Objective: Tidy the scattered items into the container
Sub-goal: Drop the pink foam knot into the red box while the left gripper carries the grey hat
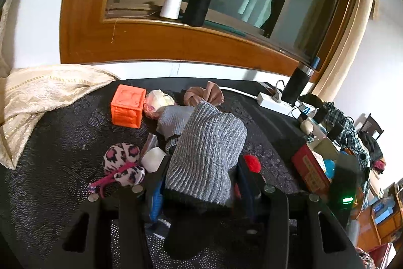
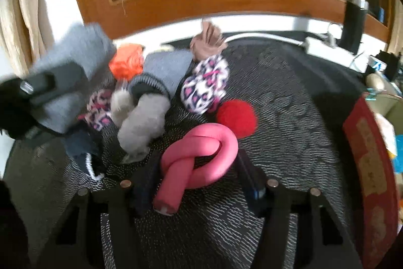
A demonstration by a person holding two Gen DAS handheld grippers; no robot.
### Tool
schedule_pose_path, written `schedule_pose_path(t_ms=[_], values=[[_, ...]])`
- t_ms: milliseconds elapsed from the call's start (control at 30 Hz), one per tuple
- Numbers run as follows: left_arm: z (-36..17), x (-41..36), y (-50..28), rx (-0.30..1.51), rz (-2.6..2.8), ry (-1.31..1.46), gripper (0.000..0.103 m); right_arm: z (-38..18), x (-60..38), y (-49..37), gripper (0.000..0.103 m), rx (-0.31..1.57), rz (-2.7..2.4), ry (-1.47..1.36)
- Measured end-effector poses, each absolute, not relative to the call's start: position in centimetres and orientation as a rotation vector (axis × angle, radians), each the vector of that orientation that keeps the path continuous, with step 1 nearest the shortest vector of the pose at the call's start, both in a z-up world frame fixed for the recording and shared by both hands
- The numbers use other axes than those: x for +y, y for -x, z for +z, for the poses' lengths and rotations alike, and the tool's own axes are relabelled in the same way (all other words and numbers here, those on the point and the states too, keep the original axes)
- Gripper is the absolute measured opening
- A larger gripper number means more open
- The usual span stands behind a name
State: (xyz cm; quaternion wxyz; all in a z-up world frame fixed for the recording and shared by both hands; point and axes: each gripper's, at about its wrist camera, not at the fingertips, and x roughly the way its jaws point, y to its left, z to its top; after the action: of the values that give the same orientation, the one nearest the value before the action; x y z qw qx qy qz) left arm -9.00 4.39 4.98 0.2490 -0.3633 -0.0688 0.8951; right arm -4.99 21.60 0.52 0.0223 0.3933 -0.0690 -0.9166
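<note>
Grey knitted sock (image 1: 206, 150) fills the centre of our left wrist view, clamped in our left gripper (image 1: 201, 168). In our right view, lower centre, our right gripper (image 2: 199, 173) grips a knotted pink tube (image 2: 199, 160).

Grey ribbed sock (image 1: 206, 150), orange cube (image 1: 128, 105), pink knotted tube (image 2: 199, 155).

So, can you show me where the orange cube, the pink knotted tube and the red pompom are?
Orange cube (image 1: 128, 106): left wrist view, on its front face.
Pink knotted tube (image 2: 199, 160): right wrist view, on the knot in the middle.
Red pompom (image 2: 236, 117): right wrist view, on its fuzzy centre.
</note>
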Motion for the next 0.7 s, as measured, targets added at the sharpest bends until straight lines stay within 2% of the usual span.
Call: schedule_pose_path(t_ms=[467, 700], values=[[4.8, 6.5, 7.5, -0.146, 2.383, 0.987, 0.051, 5.5, 33.5, -5.0, 0.063, -0.429, -3.194, -1.044], [4.9, 7.8, 6.4, -0.107, 2.361, 0.976, 0.051, 5.7, 38.7, -6.4, 0.064, -0.486, -3.285, -1.082]])
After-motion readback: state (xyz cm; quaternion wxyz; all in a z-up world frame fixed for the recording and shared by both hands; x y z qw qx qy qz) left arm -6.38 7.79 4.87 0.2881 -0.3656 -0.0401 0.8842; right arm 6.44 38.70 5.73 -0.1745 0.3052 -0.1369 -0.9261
